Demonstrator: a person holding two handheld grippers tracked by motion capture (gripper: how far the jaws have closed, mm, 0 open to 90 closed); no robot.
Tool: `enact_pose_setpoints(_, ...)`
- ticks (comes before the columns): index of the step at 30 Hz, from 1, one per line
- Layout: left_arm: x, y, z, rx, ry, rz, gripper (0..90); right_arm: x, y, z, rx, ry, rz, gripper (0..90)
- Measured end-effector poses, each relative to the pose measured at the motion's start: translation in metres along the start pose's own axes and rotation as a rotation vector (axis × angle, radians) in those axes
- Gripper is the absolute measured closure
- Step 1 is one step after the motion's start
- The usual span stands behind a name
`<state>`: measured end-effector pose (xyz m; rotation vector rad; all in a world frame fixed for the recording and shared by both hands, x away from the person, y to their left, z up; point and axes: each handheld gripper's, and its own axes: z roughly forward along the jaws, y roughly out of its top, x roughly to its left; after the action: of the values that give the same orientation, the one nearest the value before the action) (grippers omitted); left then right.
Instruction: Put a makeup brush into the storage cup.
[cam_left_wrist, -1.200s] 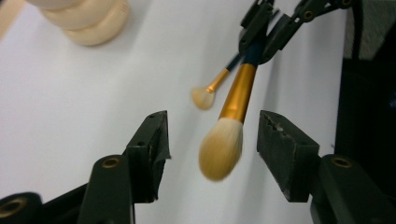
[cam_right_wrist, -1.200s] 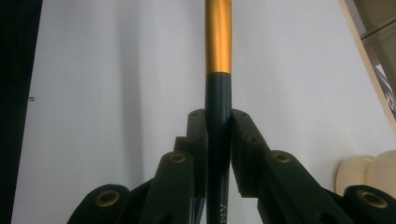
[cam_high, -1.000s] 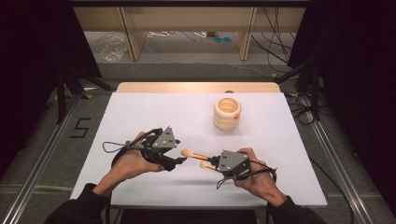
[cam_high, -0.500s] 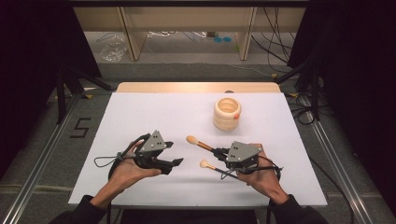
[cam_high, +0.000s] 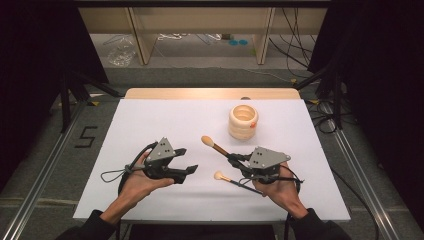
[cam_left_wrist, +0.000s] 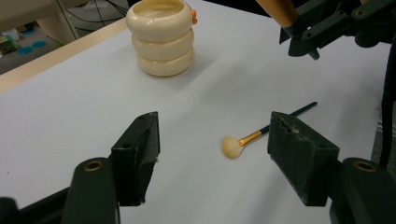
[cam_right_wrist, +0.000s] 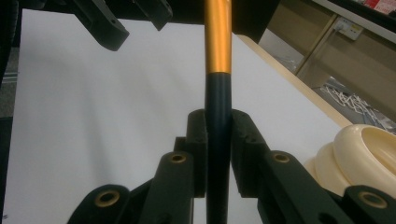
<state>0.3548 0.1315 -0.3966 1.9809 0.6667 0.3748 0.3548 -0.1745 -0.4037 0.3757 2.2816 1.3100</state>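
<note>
My right gripper (cam_high: 234, 159) (cam_right_wrist: 218, 119) is shut on the dark handle of a large makeup brush (cam_high: 215, 146) (cam_right_wrist: 218, 42). The brush has a gold ferrule and its pale head points up-left, off the table. A smaller brush (cam_high: 220, 176) (cam_left_wrist: 239, 142) with a pale head and thin dark handle lies flat on the white table (cam_high: 165, 120), just in front of the right hand. My left gripper (cam_high: 189, 160) (cam_left_wrist: 215, 135) is open with nothing between its pads; its jaws have just been opening. A cream ringed holder (cam_high: 243, 121) (cam_left_wrist: 162, 39) stands behind both grippers.
The table's wooden far edge (cam_high: 210, 93) lies behind the holder. Metal rails (cam_high: 45, 165) run along both sides of the table. A shelf unit and cables (cam_high: 295, 40) sit on the floor beyond.
The grippers, close together a second ago, have drawn apart. The right gripper has lifted the large brush up and back. The left gripper has shifted slightly left, and its jaws stand wider.
</note>
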Motion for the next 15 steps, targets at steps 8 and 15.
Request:
enact_pose_setpoints(8, -0.0030, 0.0040, 0.0023, -0.053, -0.027, -0.018, 36.1, 0.0016, 0.0016, 0.0009, -0.034, 0.009, 0.019, 79.7)
enact_pose_setpoints(15, -0.0069, 0.0063, 0.0058, -0.085, -0.056, -0.026, 36.9, 0.0032, 0.0019, 0.0032, -0.046, 0.021, 0.027, 79.7)
